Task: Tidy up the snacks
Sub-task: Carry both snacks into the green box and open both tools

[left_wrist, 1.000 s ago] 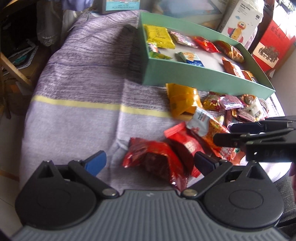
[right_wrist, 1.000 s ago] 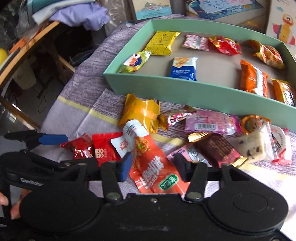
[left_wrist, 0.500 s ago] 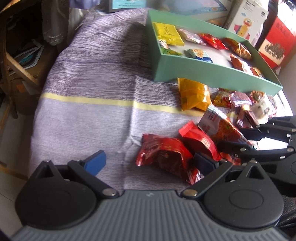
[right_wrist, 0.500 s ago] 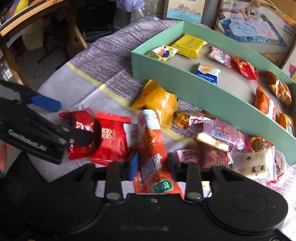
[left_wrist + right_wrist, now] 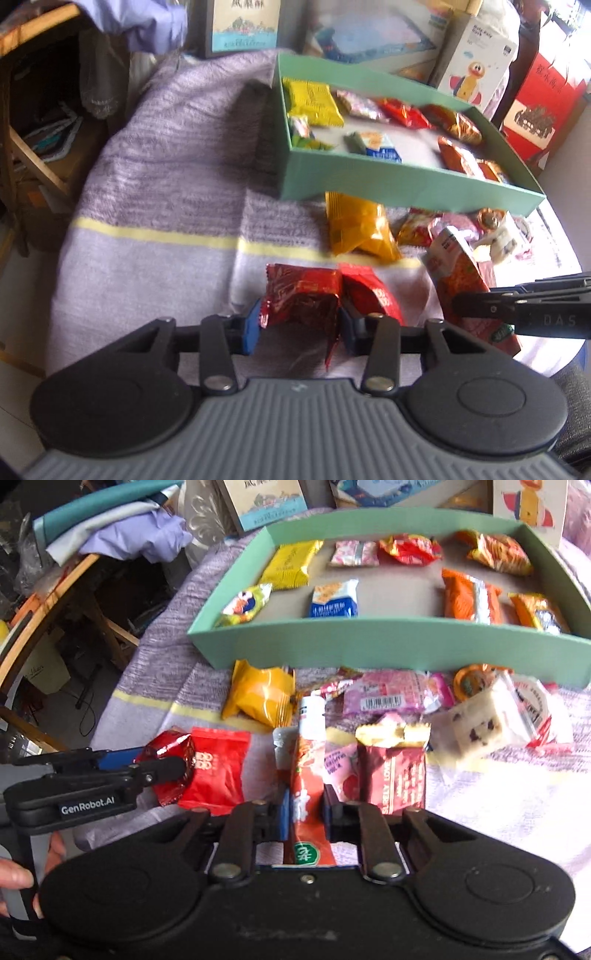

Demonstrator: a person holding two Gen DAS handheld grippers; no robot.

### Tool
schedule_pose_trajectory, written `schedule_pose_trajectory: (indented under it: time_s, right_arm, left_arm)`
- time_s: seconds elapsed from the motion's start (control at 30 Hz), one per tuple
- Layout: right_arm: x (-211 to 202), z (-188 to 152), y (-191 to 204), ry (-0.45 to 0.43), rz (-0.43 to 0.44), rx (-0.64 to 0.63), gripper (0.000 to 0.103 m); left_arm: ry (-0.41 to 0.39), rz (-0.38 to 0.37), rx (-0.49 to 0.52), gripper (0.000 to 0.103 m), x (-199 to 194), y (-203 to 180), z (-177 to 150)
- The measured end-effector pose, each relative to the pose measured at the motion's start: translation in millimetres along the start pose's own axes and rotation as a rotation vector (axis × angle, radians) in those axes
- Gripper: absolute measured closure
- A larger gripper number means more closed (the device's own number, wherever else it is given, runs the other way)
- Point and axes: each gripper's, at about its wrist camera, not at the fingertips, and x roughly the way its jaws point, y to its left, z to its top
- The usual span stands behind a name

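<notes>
"GenRobot.AI" label (image 5: 88,801), left claw (image 5: 162,766)

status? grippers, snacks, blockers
Left gripper closing on dark red pack. Right gripper shut on orange-red sachet. Green box part filled; loose snacks lie in front. Nothing blocking.

1. Your left gripper (image 5: 297,325) is closing its jaws on the dark red snack packet (image 5: 301,295).
2. A bright red packet (image 5: 369,291) lies touching its right side.
3. Your right gripper (image 5: 517,308) clamps the long orange packet (image 5: 461,273).
4. The green box (image 5: 388,184) sits beyond, snacks inside.
</notes>
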Motion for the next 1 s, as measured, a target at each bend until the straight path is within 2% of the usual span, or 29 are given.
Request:
schedule_pose_trajectory:
  time_s: [0.3, 0.4, 0.6, 0.8, 1.0]
  right_arm:
    - [-33.7, 16.3, -11.7, -0.072, 0.061, 0.066, 0.086]
    - [-45.6, 30.5, -23.7, -0.119, 0.064, 0.101, 0.086]
    - [-63.0, 70.0, -52.2, -0.231, 0.013, 0.164, 0.086]
    - [-42.8, 110.4, -79.5, -0.246, -0.046, 0.204, 0.086]
    - [-9.3, 128.8, -95.4, -0.208, -0.047, 0.234, 0.086]
  left_arm:
    - [-0.047, 0.010, -0.034, 0.061, -19.4, 10.7, 22.6]
    - [-0.078, 0.000, -0.026, 0.061, -22.2, 7.3, 44.5]
    - [-0.158, -0.014, 0.022, 0.060, -13.0, -20.5, 100.4]
    - [-0.146, -0.015, 0.041, 0.060, 22.6, -46.8, 143.8]
    - [-0.090, 0.003, 0.042, 0.060, 59.9, -54.8, 154.3]
